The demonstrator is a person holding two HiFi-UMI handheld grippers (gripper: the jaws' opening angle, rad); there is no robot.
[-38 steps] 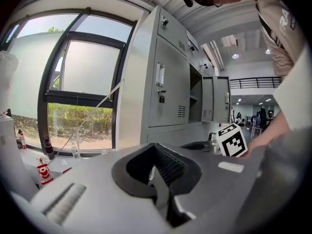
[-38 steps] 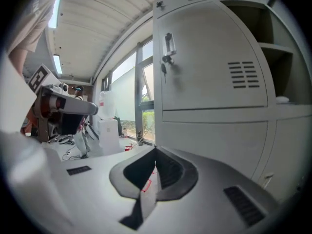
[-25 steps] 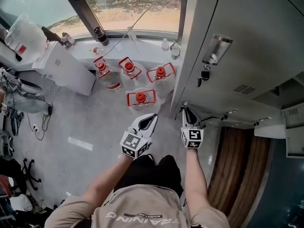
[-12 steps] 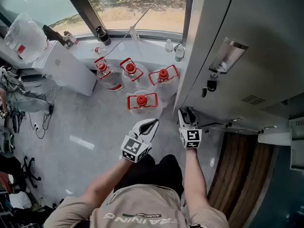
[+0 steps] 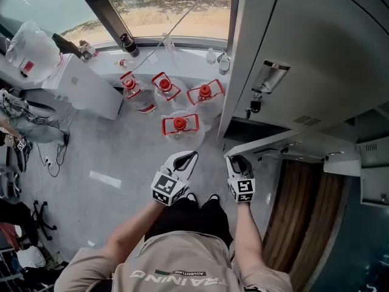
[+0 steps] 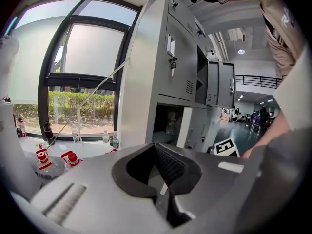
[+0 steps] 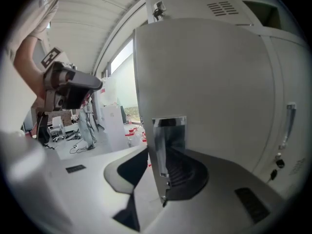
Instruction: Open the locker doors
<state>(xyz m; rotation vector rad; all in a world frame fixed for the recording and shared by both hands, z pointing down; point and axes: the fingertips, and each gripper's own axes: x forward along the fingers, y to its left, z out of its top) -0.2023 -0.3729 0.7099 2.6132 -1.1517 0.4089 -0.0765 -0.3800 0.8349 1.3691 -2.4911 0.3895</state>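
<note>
A bank of grey lockers point(image 5: 316, 47) fills the right of the head view. A lower locker door point(image 5: 267, 143) stands partly swung out, with a dark opening point(image 5: 246, 126) behind it. My right gripper point(image 5: 237, 161) is at that door's free edge. In the right gripper view the door point(image 7: 209, 72) and its metal handle plate point(image 7: 169, 140) stand between the jaws of the right gripper point(image 7: 161, 174). Those jaws have just been closing and are still open, the left one apart from the door. My left gripper point(image 5: 185, 157) hangs shut and empty over the floor, and the left gripper point(image 6: 161, 172) faces the open compartment point(image 6: 168, 123).
Several water jugs with red caps point(image 5: 180, 125) stand on the floor ahead, near a white cabinet point(image 5: 85, 87). The upper locker door has a handle point(image 5: 270, 75) and a hanging key point(image 5: 255, 106). Cables point(image 5: 24, 132) lie at the left. Another open door point(image 5: 346, 163) juts out at the right.
The lower locker door has swung out from the locker face. My right gripper drew back toward me with the door's edge. The left gripper shifted only slightly.
</note>
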